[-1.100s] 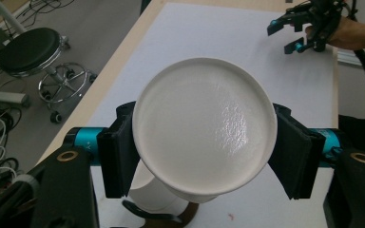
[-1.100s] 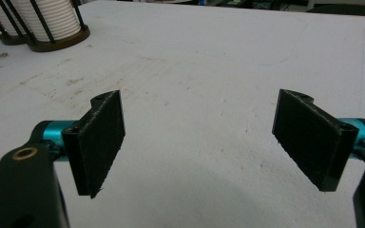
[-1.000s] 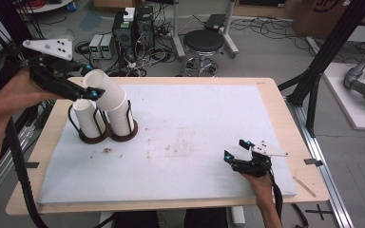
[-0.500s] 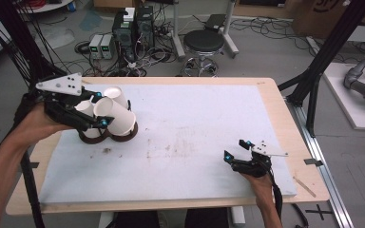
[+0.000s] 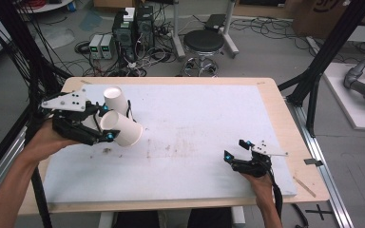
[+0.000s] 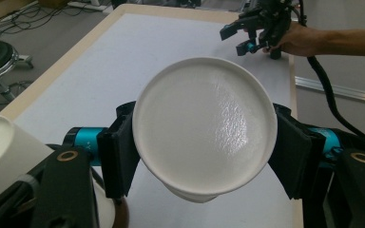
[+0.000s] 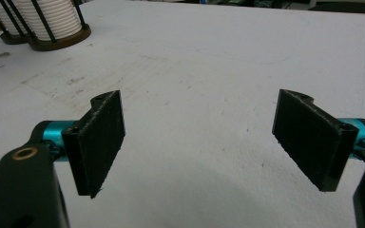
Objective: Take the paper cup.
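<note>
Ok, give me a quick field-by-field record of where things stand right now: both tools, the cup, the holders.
left tool: shut on the white paper cup, pads on its sides near the closed end, held tilted with that end toward the tool's camera
second cup: just behind the held one, beside the left tool
right tool: open, nothing between its pads, low over the white table cover near the right front
cup holders: dark round bases with black rods, stacked white cups inside, on the cover
</note>
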`<state>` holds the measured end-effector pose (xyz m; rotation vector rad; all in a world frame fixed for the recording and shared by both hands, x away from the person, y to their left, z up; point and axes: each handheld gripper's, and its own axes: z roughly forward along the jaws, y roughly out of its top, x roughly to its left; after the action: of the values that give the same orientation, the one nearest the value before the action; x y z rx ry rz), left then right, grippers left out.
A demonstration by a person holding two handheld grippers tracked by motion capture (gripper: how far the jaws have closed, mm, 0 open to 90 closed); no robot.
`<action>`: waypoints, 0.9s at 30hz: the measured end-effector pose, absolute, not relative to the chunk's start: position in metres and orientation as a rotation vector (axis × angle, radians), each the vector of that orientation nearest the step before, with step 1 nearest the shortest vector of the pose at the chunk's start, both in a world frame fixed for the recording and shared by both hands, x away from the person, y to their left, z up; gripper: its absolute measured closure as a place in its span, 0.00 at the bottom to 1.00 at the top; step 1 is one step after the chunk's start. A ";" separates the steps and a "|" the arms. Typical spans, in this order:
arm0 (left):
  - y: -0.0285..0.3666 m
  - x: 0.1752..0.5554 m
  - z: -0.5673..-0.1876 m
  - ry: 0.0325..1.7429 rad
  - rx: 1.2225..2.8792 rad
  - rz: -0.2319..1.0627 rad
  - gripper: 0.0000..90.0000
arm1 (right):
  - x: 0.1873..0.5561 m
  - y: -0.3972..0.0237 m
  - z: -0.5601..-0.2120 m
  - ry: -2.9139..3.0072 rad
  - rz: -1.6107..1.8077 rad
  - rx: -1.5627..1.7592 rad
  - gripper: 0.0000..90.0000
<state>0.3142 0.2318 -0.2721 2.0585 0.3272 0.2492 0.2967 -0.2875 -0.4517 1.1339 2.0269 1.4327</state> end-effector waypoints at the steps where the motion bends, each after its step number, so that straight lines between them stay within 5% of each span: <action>1: 0.231 0.313 -0.275 0.329 2.052 0.247 0.37 | 0.296 -0.287 -0.452 2.023 1.437 1.136 0.21; 27: 0.232 0.307 -0.357 0.408 1.986 0.173 0.37 | 0.296 -0.288 -0.452 2.017 1.443 1.131 0.21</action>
<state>0.3071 0.2316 -0.3574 1.9861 0.4082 0.1729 0.2955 -0.2884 -0.4518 1.1310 2.0169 1.4426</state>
